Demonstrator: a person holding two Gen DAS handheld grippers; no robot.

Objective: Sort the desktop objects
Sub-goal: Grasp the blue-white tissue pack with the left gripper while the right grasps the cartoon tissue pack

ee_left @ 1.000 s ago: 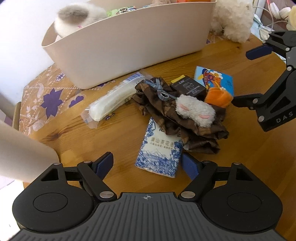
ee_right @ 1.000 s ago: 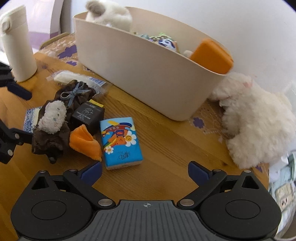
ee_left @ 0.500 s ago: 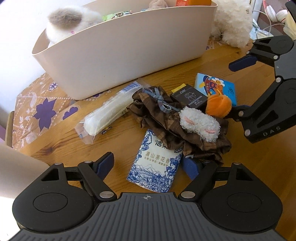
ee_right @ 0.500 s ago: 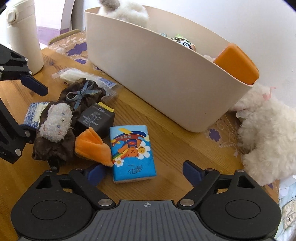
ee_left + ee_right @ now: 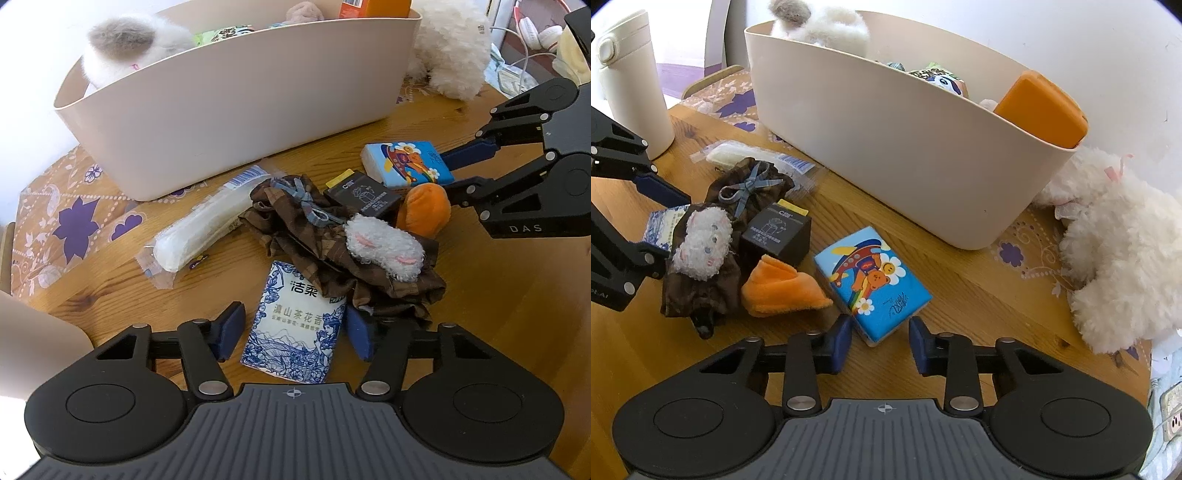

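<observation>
A blue-and-white tissue pack (image 5: 295, 332) lies flat on the wooden table between the fingers of my left gripper (image 5: 295, 334). Its jaws are closing; the right pad is at the pack's edge and a narrow gap shows at the left pad. My right gripper (image 5: 881, 343) is closing around the near corner of a blue cartoon tissue pack (image 5: 875, 280), with small gaps still showing. Between the packs lie a brown cloth pouch (image 5: 295, 229), a white fluffy piece (image 5: 384, 251), a black box (image 5: 364, 197) and an orange plush piece (image 5: 424, 210).
A cream bin (image 5: 258, 110) holding plush toys and an orange box stands behind the pile. A plastic-wrapped white roll (image 5: 199, 236) lies in front of it. A white plush toy (image 5: 1115, 251) sits right of the bin, and a cream flask (image 5: 631, 85) stands at the far left.
Both grippers have narrowed their jaws. The left one now brackets the blue-and-white pack closely, and the right one has moved up to the cartoon pack's near corner.
</observation>
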